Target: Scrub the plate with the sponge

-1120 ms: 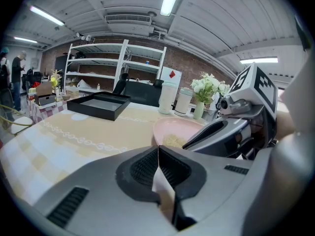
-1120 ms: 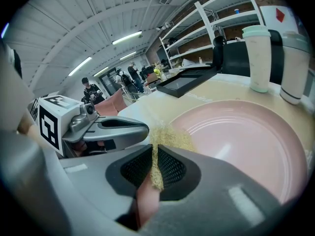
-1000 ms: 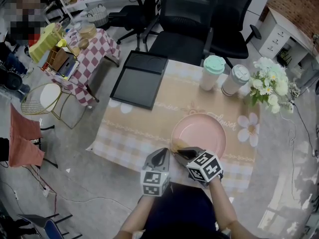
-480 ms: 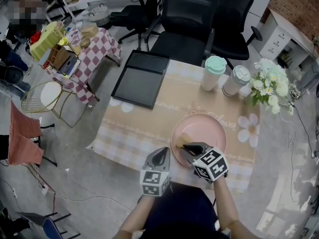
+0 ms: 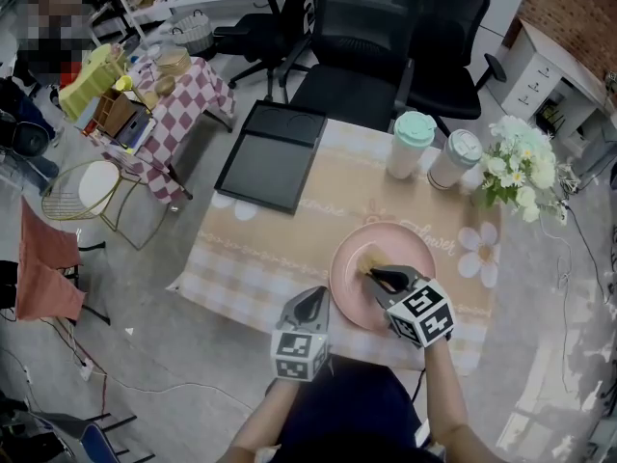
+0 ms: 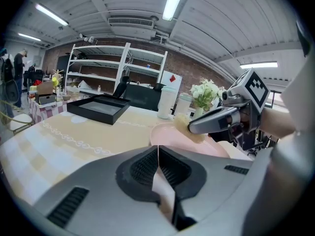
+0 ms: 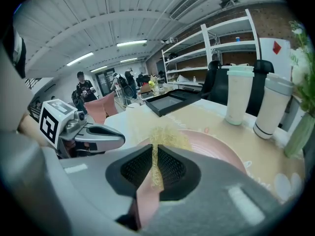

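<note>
The only print on the grippers is the black-and-white square markers on their cubes, with no words. Both forearms rise from the bottom edge of the head view. The left gripper (image 5: 310,299) is held short, at lower centre, with its jaws drawn together to a thin line. Its tips sit at the lower-left rim of the plate (image 5: 410,254), and I cannot tell whether they nip it. The right gripper (image 5: 378,276) reaches further up and right, its cube tilted. Its jaws are clamped on the one yellow fibrous sponge (image 7: 166,135), which lies inside the single pink plate, left of its middle.

The plate stands on a beige tablecloth (image 5: 280,249) with white checks. Cursive script runs across the cloth, and the piece at the plate's upper right seems to end in "ower". The rest is too small to read.

Further up, one black tray (image 5: 268,157) lies empty at the table's upper-left corner. Two tumblers stand at upper right, one with a mint-green lid (image 5: 410,143) and one with a grey lid (image 5: 455,157), neither showing a readable brand. One bunch of white flowers (image 5: 521,162) stands beside them.

Two black office chairs (image 5: 357,37) stand behind the table, at top centre.
</note>
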Demonstrator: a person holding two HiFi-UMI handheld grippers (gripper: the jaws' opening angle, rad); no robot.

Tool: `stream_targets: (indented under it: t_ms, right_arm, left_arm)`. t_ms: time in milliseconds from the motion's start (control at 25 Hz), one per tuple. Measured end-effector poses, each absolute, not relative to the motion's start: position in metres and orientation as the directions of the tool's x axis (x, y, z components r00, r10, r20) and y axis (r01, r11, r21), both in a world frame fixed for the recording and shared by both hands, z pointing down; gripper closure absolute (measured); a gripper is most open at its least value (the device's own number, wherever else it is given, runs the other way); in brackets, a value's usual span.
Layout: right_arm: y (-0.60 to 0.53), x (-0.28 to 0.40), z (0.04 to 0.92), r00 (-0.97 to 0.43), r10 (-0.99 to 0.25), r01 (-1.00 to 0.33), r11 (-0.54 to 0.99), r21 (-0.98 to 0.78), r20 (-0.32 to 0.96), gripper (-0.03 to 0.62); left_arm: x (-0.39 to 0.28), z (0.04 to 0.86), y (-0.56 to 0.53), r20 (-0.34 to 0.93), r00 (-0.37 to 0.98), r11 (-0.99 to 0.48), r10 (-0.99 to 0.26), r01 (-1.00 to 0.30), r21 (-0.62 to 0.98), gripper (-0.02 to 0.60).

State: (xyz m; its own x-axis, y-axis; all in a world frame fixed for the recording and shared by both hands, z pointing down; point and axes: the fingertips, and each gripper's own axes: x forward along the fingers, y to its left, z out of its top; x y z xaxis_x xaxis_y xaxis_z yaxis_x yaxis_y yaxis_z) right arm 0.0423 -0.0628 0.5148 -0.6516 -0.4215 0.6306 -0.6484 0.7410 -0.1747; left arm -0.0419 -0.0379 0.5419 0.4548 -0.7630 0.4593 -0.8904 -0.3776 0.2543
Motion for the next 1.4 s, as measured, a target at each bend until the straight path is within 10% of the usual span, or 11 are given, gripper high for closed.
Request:
stream_targets:
  t_ms: [1400]
  right_arm:
    - [-0.135,0.077,0.556,-0.444,-0.5,-0.557,0.804,0.209,0.744,0.56]
  left_arm:
    - [-0.044,0.551,-0.047,0.486,0.431,-0.353,-0.76,-0.902,0.248,0.569]
